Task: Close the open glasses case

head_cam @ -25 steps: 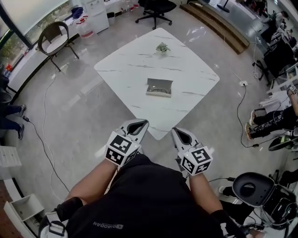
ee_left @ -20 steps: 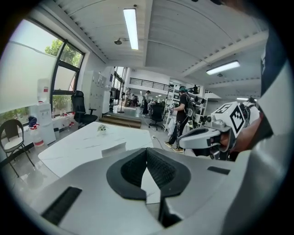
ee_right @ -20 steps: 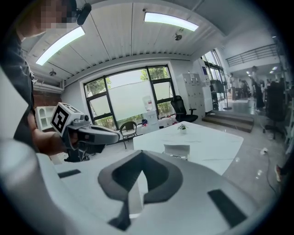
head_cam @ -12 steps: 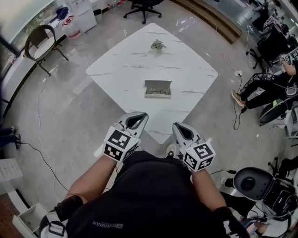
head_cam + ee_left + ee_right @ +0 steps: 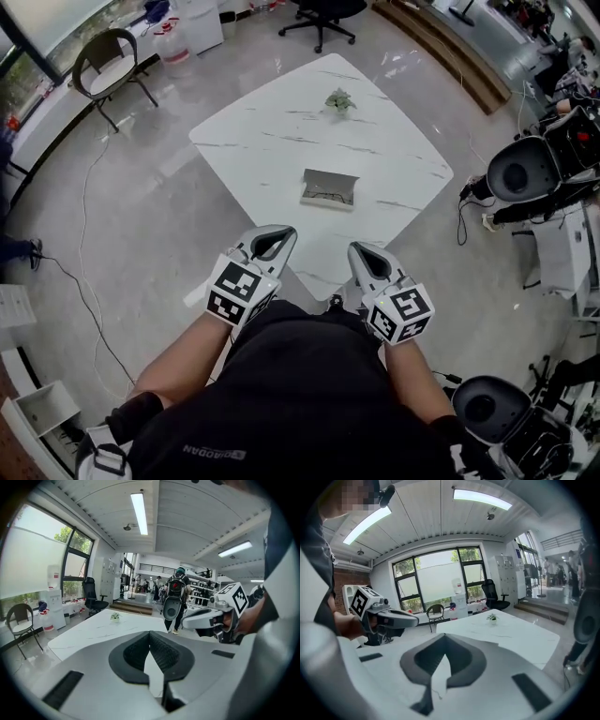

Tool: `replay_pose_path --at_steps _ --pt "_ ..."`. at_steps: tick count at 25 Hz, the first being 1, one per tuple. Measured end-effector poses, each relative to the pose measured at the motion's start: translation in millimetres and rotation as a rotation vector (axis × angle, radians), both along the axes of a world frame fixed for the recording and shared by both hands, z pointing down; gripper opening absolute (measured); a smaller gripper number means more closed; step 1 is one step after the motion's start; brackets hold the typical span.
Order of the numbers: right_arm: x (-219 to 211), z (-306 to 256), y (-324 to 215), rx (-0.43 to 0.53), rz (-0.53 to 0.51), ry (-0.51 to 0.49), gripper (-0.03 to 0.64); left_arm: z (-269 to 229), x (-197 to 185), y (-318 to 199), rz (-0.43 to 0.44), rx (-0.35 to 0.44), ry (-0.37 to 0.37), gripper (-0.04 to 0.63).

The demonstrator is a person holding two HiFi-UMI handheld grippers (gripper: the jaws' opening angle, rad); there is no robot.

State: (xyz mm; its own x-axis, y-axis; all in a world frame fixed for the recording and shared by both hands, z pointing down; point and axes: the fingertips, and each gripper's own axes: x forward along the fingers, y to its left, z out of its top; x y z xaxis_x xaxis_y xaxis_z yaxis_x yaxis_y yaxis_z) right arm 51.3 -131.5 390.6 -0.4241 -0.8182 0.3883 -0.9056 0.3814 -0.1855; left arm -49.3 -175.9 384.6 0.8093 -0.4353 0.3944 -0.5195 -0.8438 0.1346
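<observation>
The open glasses case [image 5: 329,188], grey with a raised lid, lies near the middle of the white marble table [image 5: 253,150]. Both grippers are held close to the person's body, short of the table's near corner and well apart from the case. My left gripper [image 5: 285,232] is shut with nothing in it; in its own view the jaw tips [image 5: 150,633] meet. My right gripper [image 5: 358,248] is also shut and empty, its tips [image 5: 443,635] touching. Each gripper view shows the other gripper: the right gripper [image 5: 211,618] and the left gripper [image 5: 389,618]. The case is hidden behind the jaws in both gripper views.
A small potted plant [image 5: 339,100] stands at the table's far corner. A metal chair [image 5: 112,64] stands at the far left, an office chair [image 5: 323,11] beyond the table, and a black seat [image 5: 525,169] to the right. Cables [image 5: 89,281] run over the floor.
The head view has shifted, so the table and case sit slightly more to the right. Both grippers stay shut near the body, in about the same place.
</observation>
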Motion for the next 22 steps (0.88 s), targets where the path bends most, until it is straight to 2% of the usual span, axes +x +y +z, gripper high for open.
replay_pose_path --at_steps 7,13,22 --pt "25.2 -6.7 -18.8 0.024 -0.088 0.004 0.002 -4.7 22.0 -7.6 -0.081 0.017 -0.008 0.005" --pt "53.2 -6.2 -27.0 0.03 -0.113 -0.011 0.002 -5.2 38.0 -12.7 -0.135 0.037 -0.037 0.005" --pt "70.5 -5.8 -29.0 0.063 -0.126 0.005 0.002 -8.2 55.5 -9.7 -0.146 0.056 -0.048 0.005"
